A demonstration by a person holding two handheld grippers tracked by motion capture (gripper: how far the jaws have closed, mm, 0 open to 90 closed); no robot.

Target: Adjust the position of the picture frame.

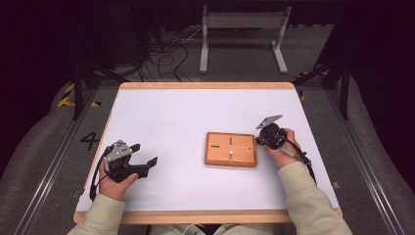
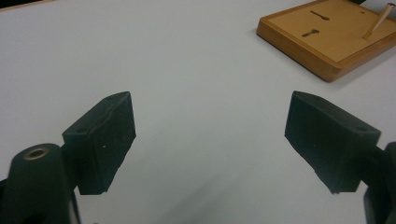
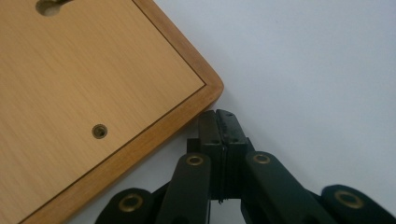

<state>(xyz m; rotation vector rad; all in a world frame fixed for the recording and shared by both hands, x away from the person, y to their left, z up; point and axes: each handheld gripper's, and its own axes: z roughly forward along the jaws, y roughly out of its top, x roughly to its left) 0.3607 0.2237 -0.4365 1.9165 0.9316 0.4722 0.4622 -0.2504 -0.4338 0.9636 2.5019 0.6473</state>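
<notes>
— Grippers first: how do they stand?

— Left gripper (image 1: 147,162) sits at the near left of the white table (image 1: 166,112), jaws spread wide with nothing between them. Right gripper (image 3: 223,119) has its jaws pressed flat together, empty, tips just beside the wooden board's rounded corner; whether they touch it I cannot tell.

— And the wooden board (image 1: 231,149)?

— Flat on the table, right of centre, well apart from the left gripper, right beside the right one. It has keyhole-shaped slots (image 2: 310,33) and a small round brass-lined hole (image 3: 99,131).

— Anything standing in it?

— A thin wooden peg (image 2: 379,18), leaning, rising from the board's far side in the left gripper view.
</notes>
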